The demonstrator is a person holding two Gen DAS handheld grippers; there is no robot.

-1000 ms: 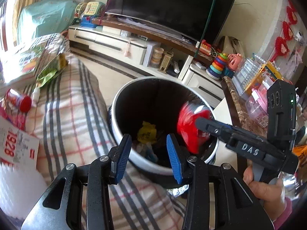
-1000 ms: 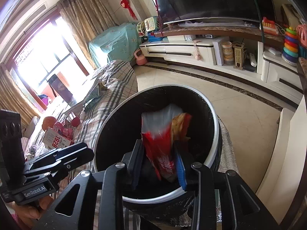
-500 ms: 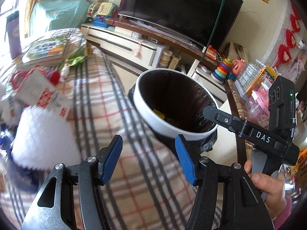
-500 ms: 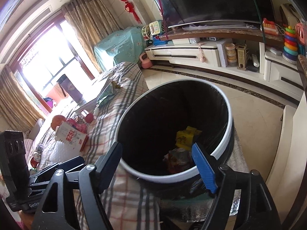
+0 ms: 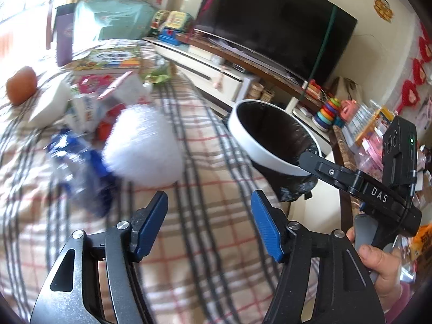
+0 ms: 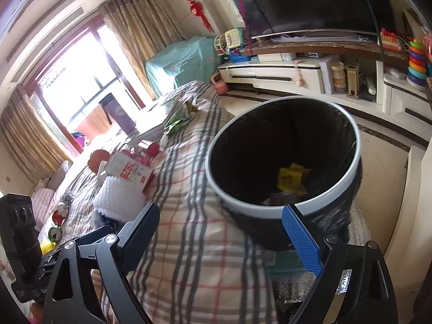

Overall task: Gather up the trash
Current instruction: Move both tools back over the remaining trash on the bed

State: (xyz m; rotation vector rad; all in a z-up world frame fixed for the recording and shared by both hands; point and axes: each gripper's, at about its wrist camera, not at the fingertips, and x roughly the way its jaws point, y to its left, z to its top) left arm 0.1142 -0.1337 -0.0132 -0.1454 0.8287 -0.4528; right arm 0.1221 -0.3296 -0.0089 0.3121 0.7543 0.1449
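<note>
A round bin with a white rim (image 6: 318, 205) and black liner stands beside the plaid-covered surface (image 6: 194, 243); it also shows in the left wrist view (image 5: 259, 151). Yellow and other wrappers (image 6: 291, 179) lie inside it. My right gripper (image 6: 226, 232) is open and empty, just in front of the bin's near rim. My left gripper (image 5: 209, 221) is open and empty above the plaid cloth (image 5: 205, 178). Ahead of it to the left lie a white bubble-wrap wad (image 5: 140, 145), a blue wrapper (image 5: 81, 167) and a pile of boxes and packets (image 5: 102, 94).
The right gripper's body (image 5: 378, 189) and the holding hand are at the right of the left wrist view. A TV (image 6: 310, 0) on a low white cabinet (image 6: 283, 73) with toys stands behind the bin. An orange ball (image 5: 21, 83) lies far left. A window (image 6: 75, 75) is at the left.
The right gripper opened and dropped the red snack bag into the bin, then pulled back. Both grippers swung left, away from the bin, towards the litter on the plaid cloth.
</note>
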